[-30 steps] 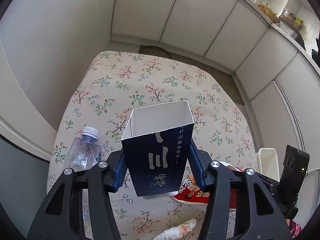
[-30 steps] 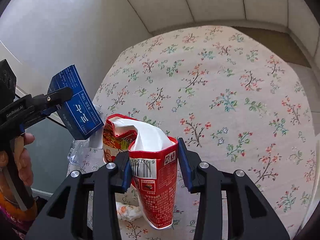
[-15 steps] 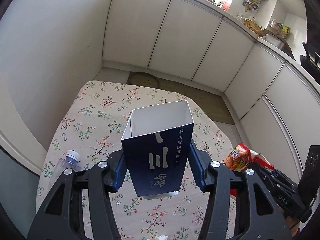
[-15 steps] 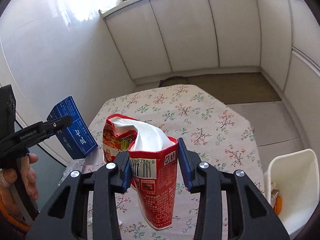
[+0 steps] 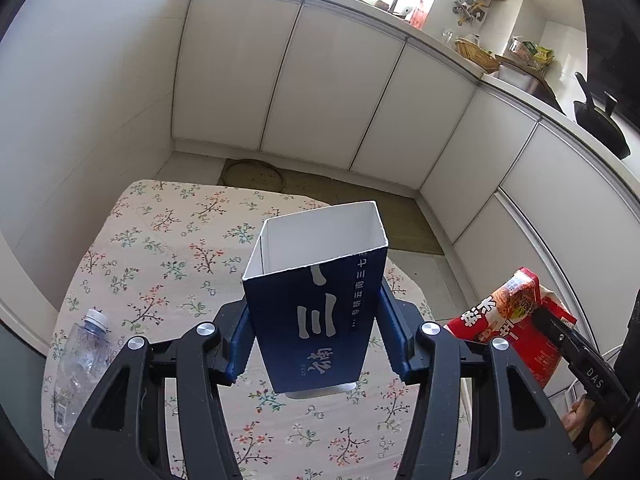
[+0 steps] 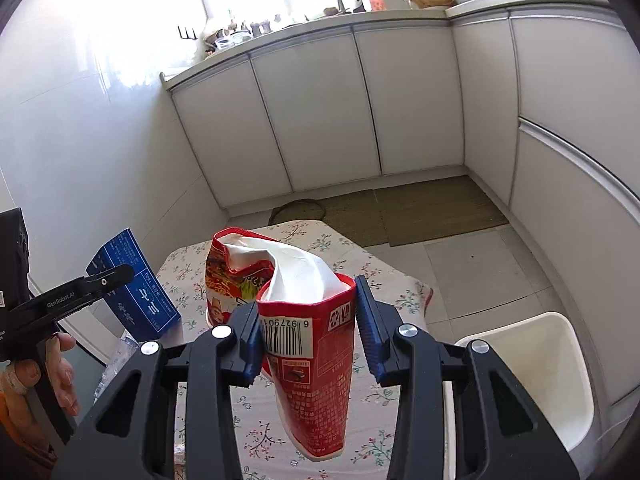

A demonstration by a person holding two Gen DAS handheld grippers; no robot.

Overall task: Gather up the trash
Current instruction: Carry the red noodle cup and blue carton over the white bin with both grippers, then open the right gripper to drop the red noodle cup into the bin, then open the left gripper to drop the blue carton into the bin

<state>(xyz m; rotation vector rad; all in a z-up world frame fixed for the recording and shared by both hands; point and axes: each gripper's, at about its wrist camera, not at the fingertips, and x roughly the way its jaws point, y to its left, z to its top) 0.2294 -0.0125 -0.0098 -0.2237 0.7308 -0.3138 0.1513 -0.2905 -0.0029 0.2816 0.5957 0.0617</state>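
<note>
A: Left gripper (image 5: 316, 336)? Clamped on dark blue carton (image 5: 320, 312), open end up, centre frame, held clear above floral tablecloth (image 5: 160, 248)

B: Right gripper (image 6: 308, 328)? Clamped on crumpled red noodle cup (image 6: 308, 360), lower centre, above table edge. White bin (image 6: 536, 368) at lower right. Clear bottle (image 5: 76, 360) lying lower left on cloth, untouched

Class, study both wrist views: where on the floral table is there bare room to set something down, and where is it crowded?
Free: the far half of the floral table, toward the white cabinets. Crowded: the near left edge, where the plastic bottle lies.
</note>
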